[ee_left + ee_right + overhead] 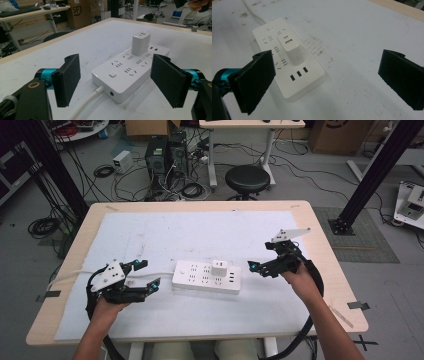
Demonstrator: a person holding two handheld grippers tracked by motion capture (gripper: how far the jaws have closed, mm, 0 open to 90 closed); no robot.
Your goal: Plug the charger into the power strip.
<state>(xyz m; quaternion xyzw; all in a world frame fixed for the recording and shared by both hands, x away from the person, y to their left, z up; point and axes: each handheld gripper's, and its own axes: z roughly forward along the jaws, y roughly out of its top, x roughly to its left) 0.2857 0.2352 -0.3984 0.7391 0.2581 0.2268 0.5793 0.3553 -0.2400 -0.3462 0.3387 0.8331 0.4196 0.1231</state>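
White charger block (219,267) plugged upright in power strip (206,278), mid-worktop: likely light, rigid, smooth-sided. Pinch its flat sides; brace the strip. Left tool (148,274) and right tool (256,266) both open, empty.

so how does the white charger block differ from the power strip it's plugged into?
The charger block is small and cube-like and stands upright; the power strip is long and flat on the table. The strip trails a white cable; the charger carries none. Both are white plastic with rounded edges.
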